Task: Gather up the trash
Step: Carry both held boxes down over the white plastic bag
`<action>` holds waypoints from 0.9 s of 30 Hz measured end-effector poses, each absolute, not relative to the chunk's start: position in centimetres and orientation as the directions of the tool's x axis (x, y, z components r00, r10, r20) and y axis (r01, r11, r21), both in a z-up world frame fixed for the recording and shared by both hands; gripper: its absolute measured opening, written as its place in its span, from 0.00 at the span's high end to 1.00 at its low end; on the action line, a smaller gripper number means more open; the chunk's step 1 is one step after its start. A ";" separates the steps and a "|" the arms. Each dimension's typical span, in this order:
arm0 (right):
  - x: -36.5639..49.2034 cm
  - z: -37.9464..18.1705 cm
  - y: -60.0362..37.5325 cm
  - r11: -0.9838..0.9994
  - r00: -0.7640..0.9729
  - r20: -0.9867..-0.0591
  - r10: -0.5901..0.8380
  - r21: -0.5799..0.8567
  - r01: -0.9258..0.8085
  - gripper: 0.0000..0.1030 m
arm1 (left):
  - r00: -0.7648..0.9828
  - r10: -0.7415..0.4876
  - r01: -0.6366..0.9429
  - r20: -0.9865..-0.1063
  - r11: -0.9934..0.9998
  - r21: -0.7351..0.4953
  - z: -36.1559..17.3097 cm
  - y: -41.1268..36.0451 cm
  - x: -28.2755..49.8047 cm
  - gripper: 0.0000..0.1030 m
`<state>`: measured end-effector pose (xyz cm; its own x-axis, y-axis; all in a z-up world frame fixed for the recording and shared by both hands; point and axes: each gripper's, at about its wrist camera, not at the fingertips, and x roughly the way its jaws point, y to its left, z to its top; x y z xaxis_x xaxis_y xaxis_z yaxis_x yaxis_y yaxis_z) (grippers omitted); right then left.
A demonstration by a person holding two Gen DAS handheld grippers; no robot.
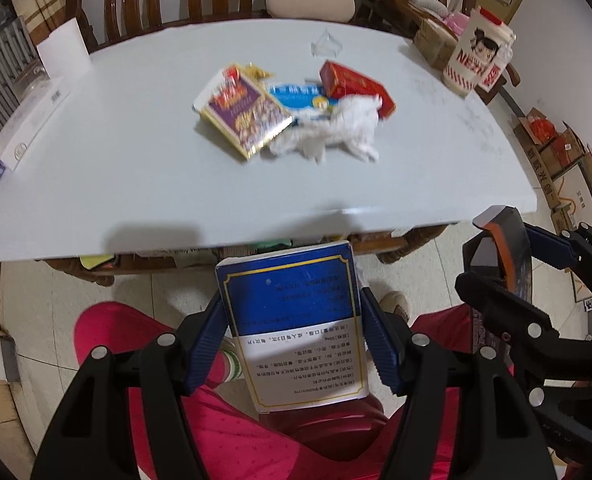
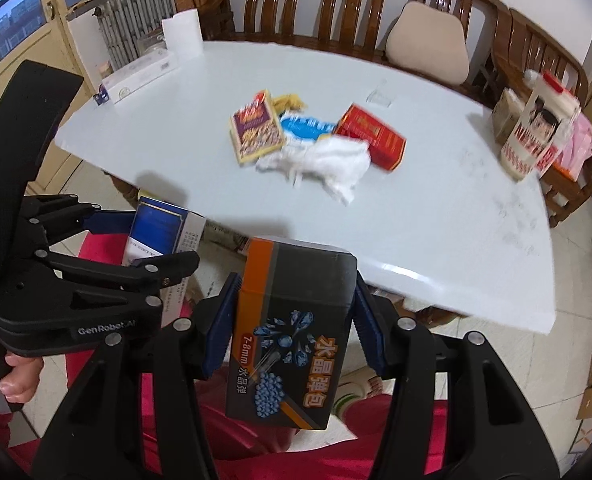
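Left gripper (image 1: 293, 344): clenched on the blue-and-white box (image 1: 293, 328), pads flat against its two long sides, box end pointing away from me. It hangs off the near edge of the desk (image 1: 95, 168), over the person's red lap.

Right gripper (image 2: 291, 328): clenched on the dark orange-trimmed box (image 2: 296, 332), gripped by its narrow sides, label facing the camera. It sits just right of the left gripper, the two close but apart.

Ahead of both grippers, mid-desk, lies the rest of the trash: purple snack box (image 2: 257, 130), blue-and-white wrapper (image 2: 306, 128) behind it, crumpled white tissue (image 2: 320, 164) in front, red box (image 2: 370, 136) to the right. All touch or overlap in one heap.

I see no bin in either view, so I judge the step in hand to be carrying both boxes to a drop point below the desk edge.

To do it well: I keep both grips firm until each box is over the receptacle, hold the grippers apart so the boxes do not knock, and release one at a time.
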<state>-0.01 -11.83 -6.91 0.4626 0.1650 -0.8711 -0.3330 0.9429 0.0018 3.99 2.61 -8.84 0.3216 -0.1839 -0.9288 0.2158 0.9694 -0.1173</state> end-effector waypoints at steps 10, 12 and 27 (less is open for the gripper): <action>-1.4 -12.2 -13.0 0.956 0.421 -0.897 0.133 0.005 -0.292 0.48 | 0.263 -0.146 0.230 -0.954 0.969 -0.085 -14.3 2.0 2.3 0.39; -1.6 -13.4 -13.2 0.960 0.409 -0.904 0.127 0.008 -0.281 0.48 | 0.235 -0.148 0.231 -0.961 0.969 -0.093 -15.7 2.0 2.0 0.39; 0.4 -22.9 -14.0 0.976 0.312 -0.943 0.115 0.049 -0.213 0.48 | 0.127 -0.102 0.229 -0.987 0.971 -0.071 -25.5 0.9 3.4 0.39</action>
<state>0.40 -13.99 -22.87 0.3118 0.1151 -0.9432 -0.2125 0.9759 0.0488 3.43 0.92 -25.48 0.1270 -0.1020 -0.9866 0.2286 0.9709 -0.0710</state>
